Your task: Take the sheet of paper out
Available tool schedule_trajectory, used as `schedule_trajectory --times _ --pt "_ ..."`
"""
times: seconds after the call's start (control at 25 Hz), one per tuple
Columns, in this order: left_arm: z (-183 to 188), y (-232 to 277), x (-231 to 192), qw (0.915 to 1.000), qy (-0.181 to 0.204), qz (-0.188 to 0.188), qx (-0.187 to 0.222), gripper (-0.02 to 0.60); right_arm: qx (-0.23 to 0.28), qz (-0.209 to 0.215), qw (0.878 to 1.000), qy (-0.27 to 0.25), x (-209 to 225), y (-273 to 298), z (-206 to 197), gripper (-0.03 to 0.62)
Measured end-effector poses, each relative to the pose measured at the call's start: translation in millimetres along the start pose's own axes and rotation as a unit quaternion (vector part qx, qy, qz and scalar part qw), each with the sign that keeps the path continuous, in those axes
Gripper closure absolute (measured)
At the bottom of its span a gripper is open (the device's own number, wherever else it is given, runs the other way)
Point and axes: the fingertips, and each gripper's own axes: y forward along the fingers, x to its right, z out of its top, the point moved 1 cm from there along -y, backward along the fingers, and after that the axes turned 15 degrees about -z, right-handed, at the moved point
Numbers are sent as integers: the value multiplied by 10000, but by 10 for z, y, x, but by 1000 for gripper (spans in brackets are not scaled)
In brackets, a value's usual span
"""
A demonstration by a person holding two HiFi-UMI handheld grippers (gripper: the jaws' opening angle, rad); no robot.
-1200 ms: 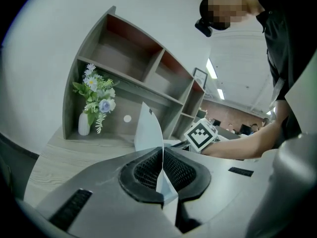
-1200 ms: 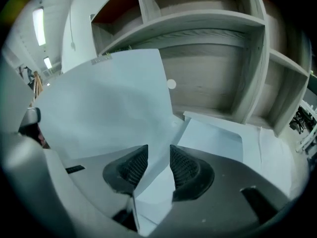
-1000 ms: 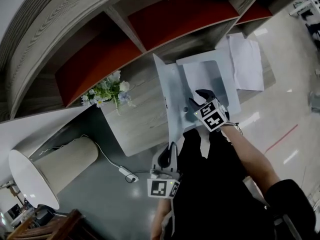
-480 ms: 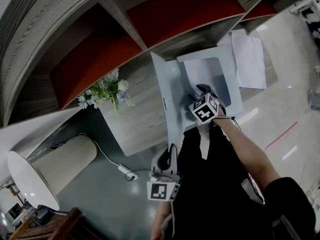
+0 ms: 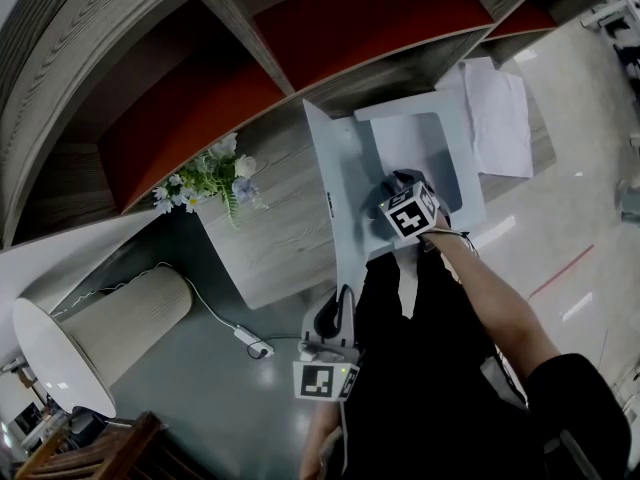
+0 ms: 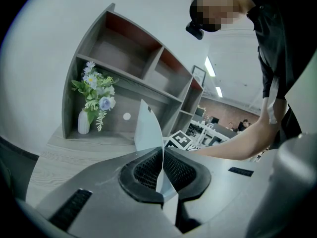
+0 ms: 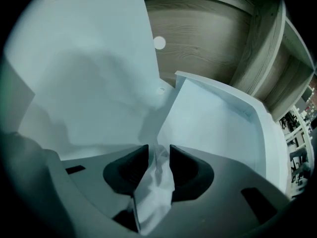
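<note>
A pale blue folder (image 5: 468, 188) lies open on the wooden table (image 5: 275, 243). Its cover (image 5: 338, 183) stands raised, and my left gripper (image 5: 343, 298) is shut on the cover's near edge (image 6: 147, 128), seen pinched between the pads (image 6: 148, 170). Over the folder's inside, my right gripper (image 5: 397, 186) points steeply down. Its jaws have just been closing, and a crumpled fold of the white sheet of paper (image 7: 154, 192) is bunched and pressed between them. The rest of the sheet (image 7: 213, 120) lies flat in the folder.
More loose white sheets (image 5: 500, 108) lie at the table's right end. A vase of flowers (image 5: 215, 180) stands at the left of the table. Behind runs a shelf unit (image 5: 250, 58) with red backs. A lamp shade (image 5: 95, 343) and a cable switch (image 5: 256, 347) are on the floor side.
My right gripper has gone down into the open folder, toward the shelf in the head view. The left gripper and the raised cover have kept still.
</note>
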Motion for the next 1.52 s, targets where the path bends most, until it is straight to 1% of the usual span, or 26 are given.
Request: schedule_trajectory --times 0.08,0.2,0.4,0.56,0.72,1.04,1.24,1.52 --pt "7 5 4 10000 10 -8 9 565 -22 -24 10000 62 19 2 -14 512" --pt "6 12 12 10000 18 -18 2 565 -21 -44 9999 107 36 11 -24 546" --pt "3 25 32 10000 39 -31 -9 565 4 -24 10000 61 31 -2 -18 577" --pt "2 27 39 10000 48 -14 -4 565 41 -17 10000 69 54 -33 -33 580" --pt "-5 31 42 10000 59 13 -9 565 117 86 9998 97 52 -95 -29 582" --pt "-8 58 64 10000 87 28 20 565 565 285 9976 267 26 -376 151 582" --pt "-7 88 72 9999 118 43 14 565 895 523 9930 561 -7 -626 284 582" --pt "-7 130 99 9998 199 43 5 565 1328 806 9830 976 51 -970 414 582"
